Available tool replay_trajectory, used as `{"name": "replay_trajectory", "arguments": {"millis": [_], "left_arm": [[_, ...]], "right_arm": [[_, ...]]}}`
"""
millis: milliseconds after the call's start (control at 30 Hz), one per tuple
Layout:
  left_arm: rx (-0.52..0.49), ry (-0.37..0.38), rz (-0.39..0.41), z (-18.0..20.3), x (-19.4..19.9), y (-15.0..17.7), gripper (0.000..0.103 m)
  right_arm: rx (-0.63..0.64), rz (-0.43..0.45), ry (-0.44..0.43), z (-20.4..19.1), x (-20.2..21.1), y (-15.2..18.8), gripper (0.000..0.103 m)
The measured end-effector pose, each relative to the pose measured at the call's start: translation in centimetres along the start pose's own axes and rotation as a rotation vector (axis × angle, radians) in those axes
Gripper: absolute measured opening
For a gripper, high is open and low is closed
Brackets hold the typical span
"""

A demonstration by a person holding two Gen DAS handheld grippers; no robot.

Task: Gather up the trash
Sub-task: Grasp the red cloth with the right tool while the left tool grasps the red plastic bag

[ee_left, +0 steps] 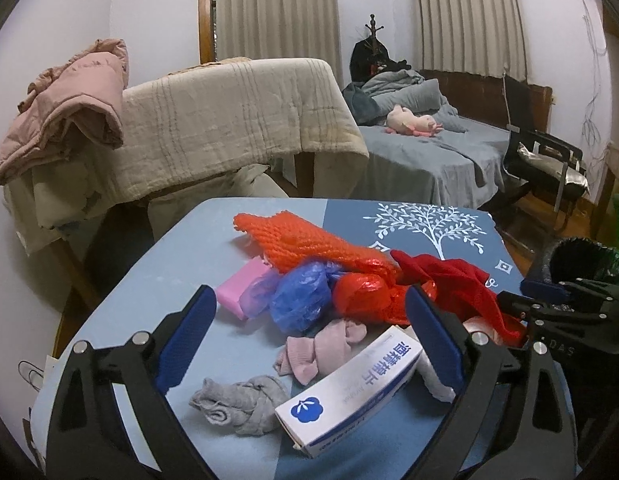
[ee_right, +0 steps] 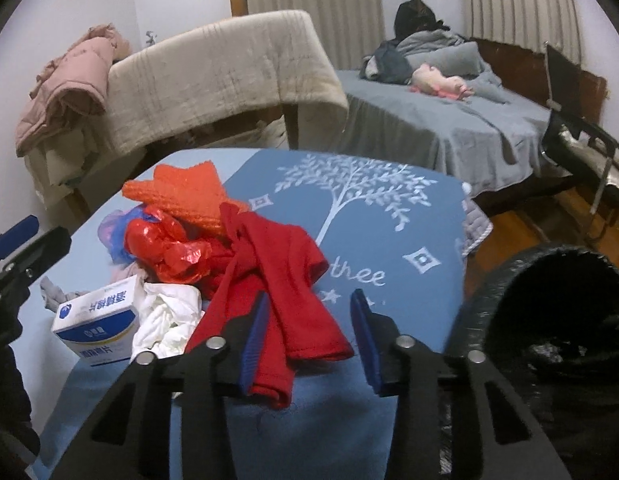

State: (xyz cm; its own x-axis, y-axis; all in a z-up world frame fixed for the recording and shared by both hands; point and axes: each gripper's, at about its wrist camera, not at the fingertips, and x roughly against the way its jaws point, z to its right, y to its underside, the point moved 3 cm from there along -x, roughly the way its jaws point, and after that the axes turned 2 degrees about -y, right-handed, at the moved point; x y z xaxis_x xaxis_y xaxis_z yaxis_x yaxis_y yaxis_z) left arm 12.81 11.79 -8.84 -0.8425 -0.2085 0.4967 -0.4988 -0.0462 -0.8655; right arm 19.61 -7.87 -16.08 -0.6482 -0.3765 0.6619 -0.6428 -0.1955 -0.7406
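The bench (ee_right: 389, 240) cloth is blue with a white tree print. Beside the tree lie a red cloth (ee_right: 277, 280) and orange foam netting (ee_left: 301, 240); farther from it, a blue bag (ee_left: 301, 300), a pink sock (ee_left: 321, 352), a grey sock (ee_left: 237, 404) and a white-and-blue box (ee_left: 349, 396).

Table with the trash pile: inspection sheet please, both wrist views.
Surface: blue tree-print table, crowded at its left.
Job's things: white box, orange foam net, red bag, blue bag, bin at the table's right.
Clutter: red garment, pink sock, grey sock, white cloth.
Grippers: left gripper open above the box; right gripper open, straddling the red garment.
Cables: nothing seen.
Surroundings: bed, draped chair.
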Motion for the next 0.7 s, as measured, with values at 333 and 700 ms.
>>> {"name": "replay_trajectory", "arguments": {"millis": [333,700], "left_arm": [[-0.014,0.058,-0.04,1.5,-2.0,-0.3,0.08],[-0.036,0.132,-0.113,4.0,-5.0,0.0,0.058]], "right_arm": [[0.0,-0.075,-0.125,-0.9,-1.9,0.4,0.006],[-0.025,-0.01,-0.139,-0.3,-0.6,-1.7,0.004]]}}
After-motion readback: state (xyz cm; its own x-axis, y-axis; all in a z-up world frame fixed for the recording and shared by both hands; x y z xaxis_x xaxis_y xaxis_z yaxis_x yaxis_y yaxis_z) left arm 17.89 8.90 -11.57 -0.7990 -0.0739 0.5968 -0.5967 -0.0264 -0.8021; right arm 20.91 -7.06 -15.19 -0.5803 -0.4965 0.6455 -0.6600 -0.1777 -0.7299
